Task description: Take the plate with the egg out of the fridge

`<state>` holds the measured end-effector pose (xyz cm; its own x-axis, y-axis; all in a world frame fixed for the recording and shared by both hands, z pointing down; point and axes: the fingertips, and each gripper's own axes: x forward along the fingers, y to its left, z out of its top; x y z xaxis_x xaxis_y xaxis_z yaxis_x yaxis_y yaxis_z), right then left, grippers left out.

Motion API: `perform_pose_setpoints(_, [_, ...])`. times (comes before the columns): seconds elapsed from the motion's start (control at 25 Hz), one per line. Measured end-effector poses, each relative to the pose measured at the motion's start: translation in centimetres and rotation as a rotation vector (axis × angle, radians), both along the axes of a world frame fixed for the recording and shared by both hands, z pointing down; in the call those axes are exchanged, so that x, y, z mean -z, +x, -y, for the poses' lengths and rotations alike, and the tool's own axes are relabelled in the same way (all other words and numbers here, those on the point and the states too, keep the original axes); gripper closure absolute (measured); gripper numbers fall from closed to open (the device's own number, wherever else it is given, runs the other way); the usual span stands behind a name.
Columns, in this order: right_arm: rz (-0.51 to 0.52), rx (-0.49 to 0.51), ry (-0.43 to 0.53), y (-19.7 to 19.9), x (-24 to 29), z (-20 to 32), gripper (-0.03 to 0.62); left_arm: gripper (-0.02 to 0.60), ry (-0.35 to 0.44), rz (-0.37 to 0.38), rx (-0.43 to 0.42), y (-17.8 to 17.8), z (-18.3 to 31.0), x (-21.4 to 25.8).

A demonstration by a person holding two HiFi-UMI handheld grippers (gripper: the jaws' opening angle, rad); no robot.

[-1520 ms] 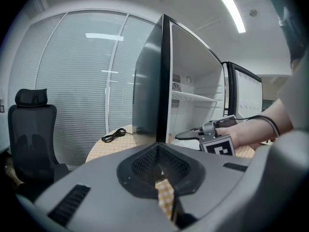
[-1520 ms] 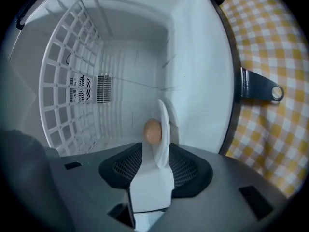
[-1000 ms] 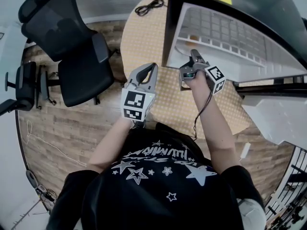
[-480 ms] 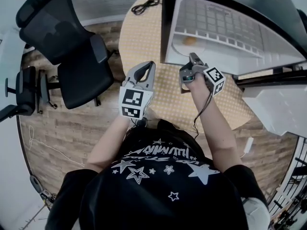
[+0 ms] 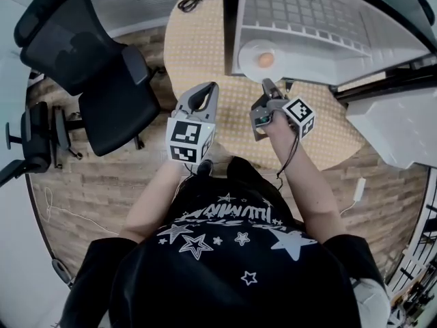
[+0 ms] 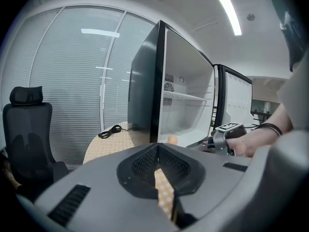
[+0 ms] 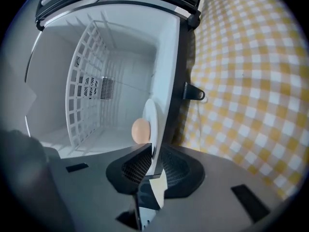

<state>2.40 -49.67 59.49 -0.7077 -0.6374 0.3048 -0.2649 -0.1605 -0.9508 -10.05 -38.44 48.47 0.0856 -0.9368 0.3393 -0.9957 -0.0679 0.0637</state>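
While right claw [image 7: 153, 153] pinches plate [image 7: 151, 117] rim, egg [image 7: 140, 130] sits on it.

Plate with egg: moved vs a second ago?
Yes. The plate, clamped by the right gripper, has slid outward toward the front edge of the fridge.

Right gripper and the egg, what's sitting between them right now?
Only bare white plate. The right gripper is shut on its rim, and the egg sits just beyond on that plate, as the right gripper view shows.
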Motion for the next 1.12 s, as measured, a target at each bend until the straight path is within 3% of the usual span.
perform_pose_setpoints(0.12, [-0.006,-0.012,-0.016,0.0,-0.5,0.2,0.491,0.579,-0.004,0.012,-0.012,0.3,-0.3,0.0])
perform_pose_setpoints(0.2, [0.004,-0.029,-0.014,0.2,-0.8,0.6,0.484,0.579,-0.010,0.018,-0.019,0.4,-0.6,-0.1])
perform_pose_setpoints(0.28, [0.017,-0.041,0.002,0.2,-0.7,1.1,0.488,0.580,-0.021,0.020,-0.021,0.4,-1.2,-0.4])
perform_pose_setpoints(0.4, [0.021,-0.046,0.027,0.0,-0.2,1.4,0.549,0.578,-0.023,0.019,-0.018,0.1,-1.9,-0.4])
perform_pose_setpoints(0.8, [0.080,-0.099,0.126,0.9,3.8,-0.6,0.559,0.580,0.011,-0.009,-0.041,-1.7,-3.5,0.0])
perform_pose_setpoints(1.12, [0.115,-0.206,0.138,3.2,6.5,-6.1,0.559,0.579,0.070,-0.019,-0.165,-1.0,-4.8,1.2])
